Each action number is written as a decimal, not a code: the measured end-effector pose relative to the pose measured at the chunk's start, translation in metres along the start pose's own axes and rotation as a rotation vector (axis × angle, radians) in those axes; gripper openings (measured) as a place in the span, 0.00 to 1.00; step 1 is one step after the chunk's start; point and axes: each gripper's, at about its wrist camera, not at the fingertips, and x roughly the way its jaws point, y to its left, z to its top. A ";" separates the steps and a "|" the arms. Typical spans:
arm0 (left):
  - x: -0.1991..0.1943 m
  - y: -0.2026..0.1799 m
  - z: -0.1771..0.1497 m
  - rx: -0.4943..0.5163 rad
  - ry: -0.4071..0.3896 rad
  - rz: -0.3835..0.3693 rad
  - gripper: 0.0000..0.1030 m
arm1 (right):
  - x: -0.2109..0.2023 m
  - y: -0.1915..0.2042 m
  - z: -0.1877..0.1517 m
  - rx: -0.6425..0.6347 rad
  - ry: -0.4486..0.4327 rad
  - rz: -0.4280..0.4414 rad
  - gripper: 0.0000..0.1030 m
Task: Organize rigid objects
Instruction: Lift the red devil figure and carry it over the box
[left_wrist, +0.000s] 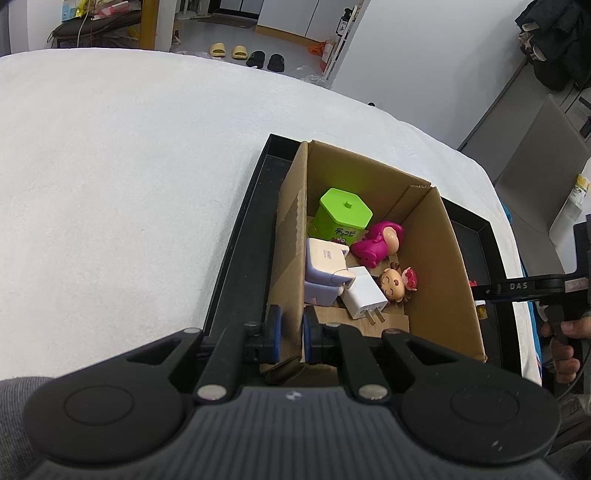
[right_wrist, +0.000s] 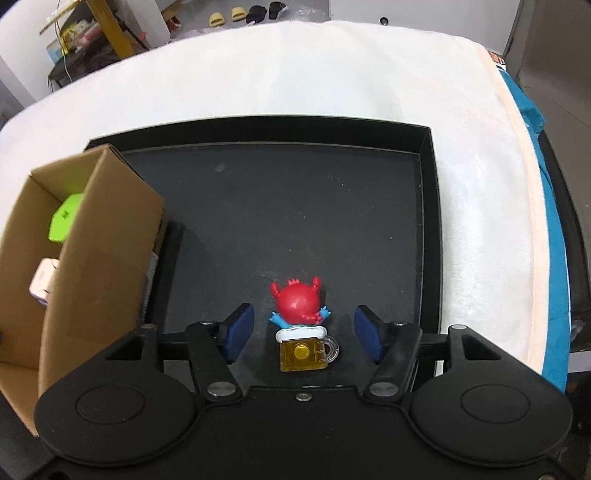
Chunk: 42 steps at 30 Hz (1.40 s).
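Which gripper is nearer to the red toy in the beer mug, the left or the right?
Right. The right gripper is open around the red toy on the black tray; the left gripper grips the cardboard box wall.

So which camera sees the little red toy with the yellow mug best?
The right wrist view. The red toy sits in full sight on the black tray, between the open right hand-held gripper's fingers. The left wrist view shows only a red sliver past the cardboard box.
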 end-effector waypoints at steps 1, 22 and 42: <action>0.000 0.000 0.000 -0.001 0.000 0.000 0.10 | 0.002 0.001 0.000 -0.007 0.003 -0.003 0.58; -0.001 0.001 0.000 0.001 0.000 0.002 0.10 | 0.009 0.011 -0.002 -0.060 0.019 -0.033 0.37; -0.002 -0.004 0.000 0.013 -0.001 0.020 0.10 | -0.058 0.009 -0.002 -0.039 -0.170 0.018 0.37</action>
